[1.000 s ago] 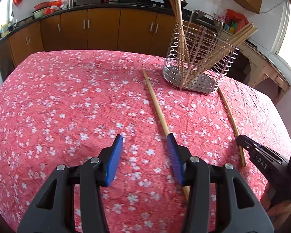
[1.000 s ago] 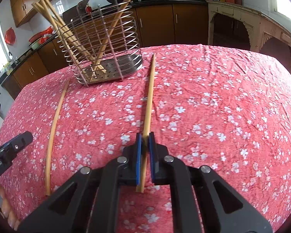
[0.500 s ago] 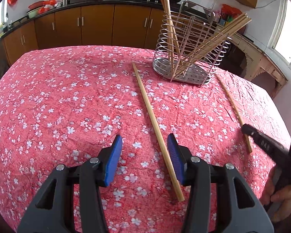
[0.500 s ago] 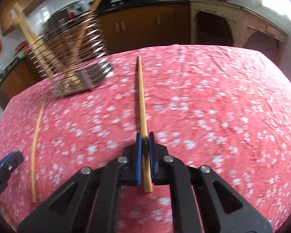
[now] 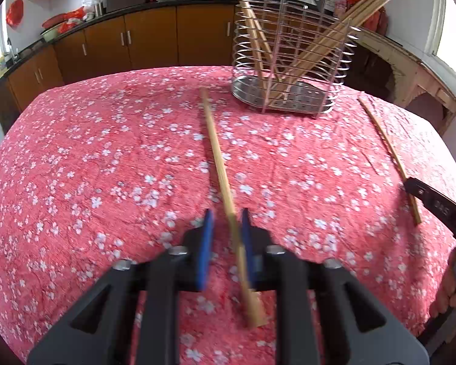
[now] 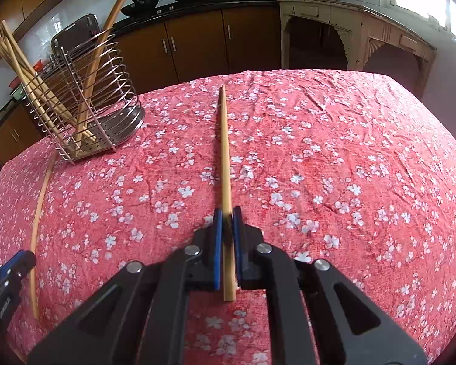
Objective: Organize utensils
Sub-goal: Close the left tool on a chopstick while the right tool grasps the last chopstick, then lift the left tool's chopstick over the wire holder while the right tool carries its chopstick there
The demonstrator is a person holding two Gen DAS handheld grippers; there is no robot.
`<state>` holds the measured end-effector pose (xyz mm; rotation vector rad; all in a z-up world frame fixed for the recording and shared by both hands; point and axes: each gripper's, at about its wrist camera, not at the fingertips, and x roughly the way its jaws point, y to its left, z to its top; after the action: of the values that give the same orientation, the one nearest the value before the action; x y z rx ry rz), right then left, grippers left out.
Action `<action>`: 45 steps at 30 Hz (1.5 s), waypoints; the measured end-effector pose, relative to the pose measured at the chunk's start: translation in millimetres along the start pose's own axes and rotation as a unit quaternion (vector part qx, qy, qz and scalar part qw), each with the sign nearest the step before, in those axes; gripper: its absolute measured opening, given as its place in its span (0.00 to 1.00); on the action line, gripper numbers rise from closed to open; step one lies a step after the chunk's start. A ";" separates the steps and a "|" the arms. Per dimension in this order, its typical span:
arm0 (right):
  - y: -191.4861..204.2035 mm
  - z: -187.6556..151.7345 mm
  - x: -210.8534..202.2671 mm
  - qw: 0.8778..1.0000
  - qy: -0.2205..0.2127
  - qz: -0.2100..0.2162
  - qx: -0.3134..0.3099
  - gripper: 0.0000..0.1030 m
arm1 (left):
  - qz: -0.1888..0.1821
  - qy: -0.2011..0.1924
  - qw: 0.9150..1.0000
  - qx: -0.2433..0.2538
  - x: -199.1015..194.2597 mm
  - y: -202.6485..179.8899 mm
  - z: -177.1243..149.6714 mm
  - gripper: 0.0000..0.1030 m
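Two chopsticks are in play, one per hand-held gripper. Right hand-held gripper point(image 6: 225, 222) has its blue pads pressed together on a chopstick point(image 6: 224, 152), pinching it near the thick end; the stick runs straight ahead of the fingers, and its butt pokes out behind the pads. Whether the far tip touches the bench point(image 6: 334, 152) I cannot tell.

Left hand-held gripper point(image 5: 226, 228) is part spread around another chopstick point(image 5: 217, 152). The stick lies against the right pad with a gap to the left pad; motion blur there, so real contact is unclear. This stick reaches forward from the fingers toward the wire holder point(image 5: 291, 57).

Wire holder stands ahead and slightly right of the left hand-held gripper, ahead-left of the right one, with several chopsticks leaning inside. Bench carries a red floral cloth point(image 5: 91, 152). Brown cabinets point(image 5: 149, 39) sit beyond the bench.
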<state>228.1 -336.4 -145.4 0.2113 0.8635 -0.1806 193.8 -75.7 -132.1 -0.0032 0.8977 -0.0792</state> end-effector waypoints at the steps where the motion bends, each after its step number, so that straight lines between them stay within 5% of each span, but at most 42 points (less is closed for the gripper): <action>1: 2.7 -0.5 1.5 1.000 0.000 0.004 -0.003 0.08 | 0.000 0.000 1.000 -0.005 1.8 3.9 2.5 0.07; 10: 7.7 -8.6 -3.5 0.999 0.006 0.024 -0.020 0.08 | 0.004 -0.004 1.000 -0.023 20.2 56.8 31.6 0.07; 22: 8.9 -16.4 -8.9 0.999 0.005 0.030 -0.032 0.08 | 0.021 -0.007 1.000 0.014 20.8 52.7 28.0 0.16; 26: 9.4 -15.1 -8.5 0.999 0.005 0.028 -0.034 0.08 | 0.039 -0.003 0.999 0.006 25.4 50.1 27.2 0.53; 33: 11.1 -12.9 -8.4 0.999 0.005 0.025 -0.038 0.08 | 0.045 -0.002 0.999 0.027 21.7 47.5 23.0 0.62; 37: 10.8 -16.5 -12.4 0.999 0.006 0.025 -0.041 0.08 | 0.025 0.003 0.999 0.019 15.8 47.9 16.4 0.61; 40: 10.2 -19.8 -16.8 0.999 0.006 0.023 -0.043 0.08 | 0.024 0.003 1.000 0.017 11.9 48.8 13.3 0.50; 45: 7.0 -25.2 -24.0 0.999 0.006 0.024 -0.045 0.08 | 0.024 -0.003 0.999 0.023 2.0 44.7 2.9 0.12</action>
<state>196.1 -321.5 -142.1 0.1500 0.8752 -0.0955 200.3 -31.4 -133.4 0.0610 0.8887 -0.0561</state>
